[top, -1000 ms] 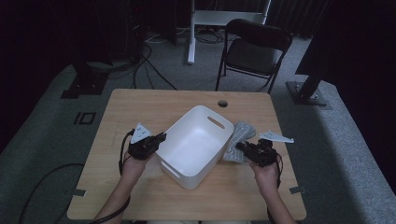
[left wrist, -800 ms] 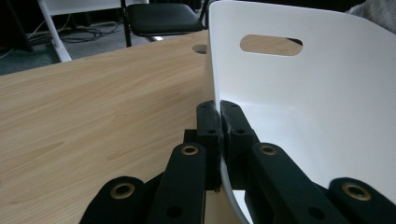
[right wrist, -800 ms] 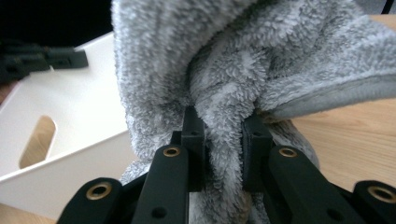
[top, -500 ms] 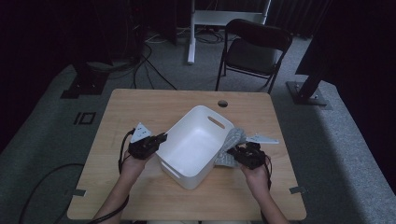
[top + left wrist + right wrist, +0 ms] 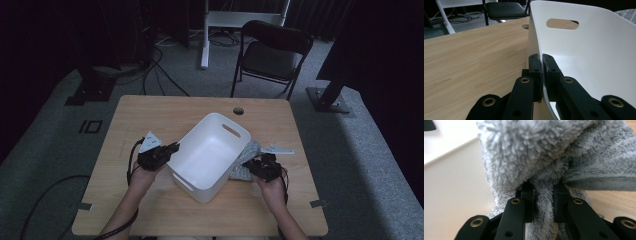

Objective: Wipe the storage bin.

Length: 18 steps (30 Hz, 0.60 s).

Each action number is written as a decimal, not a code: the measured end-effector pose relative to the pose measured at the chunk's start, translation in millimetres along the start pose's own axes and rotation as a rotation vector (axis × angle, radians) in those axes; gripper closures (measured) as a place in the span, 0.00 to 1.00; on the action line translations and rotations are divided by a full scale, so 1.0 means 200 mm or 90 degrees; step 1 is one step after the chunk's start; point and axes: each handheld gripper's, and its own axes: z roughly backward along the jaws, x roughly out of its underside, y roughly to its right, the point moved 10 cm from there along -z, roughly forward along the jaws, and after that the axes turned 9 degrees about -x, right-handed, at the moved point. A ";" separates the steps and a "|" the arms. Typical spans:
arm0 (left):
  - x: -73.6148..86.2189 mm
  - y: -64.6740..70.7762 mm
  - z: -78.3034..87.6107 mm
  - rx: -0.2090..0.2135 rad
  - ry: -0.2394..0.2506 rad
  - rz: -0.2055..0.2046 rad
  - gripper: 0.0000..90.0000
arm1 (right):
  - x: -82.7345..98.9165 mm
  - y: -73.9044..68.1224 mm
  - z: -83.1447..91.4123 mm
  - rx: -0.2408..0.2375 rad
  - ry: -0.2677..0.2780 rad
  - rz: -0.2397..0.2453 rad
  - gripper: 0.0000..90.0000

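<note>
Right claw (image 5: pixel 540 195) was clamped on a fold of the soft, light, limp grey towel (image 5: pixel 564 157) at lower right, best taken by a bunched fold, while left claw (image 5: pixel 541 72) was pinched shut on the stiff, smooth rim of the white bin (image 5: pixel 210 150) at centre frame.

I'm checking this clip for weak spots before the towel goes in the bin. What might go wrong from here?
The right hand-held gripper pinches only a small fold of the grey towel, so it may slip free when lifted. The left hand-held gripper clamps the thin wall of the white bin, which sits tilted; it may tip or slide.
</note>
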 end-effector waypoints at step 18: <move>0.00 0.00 -0.01 -0.005 0.001 0.001 0.96 | 0.09 0.10 -0.11 0.025 -0.038 -0.020 0.84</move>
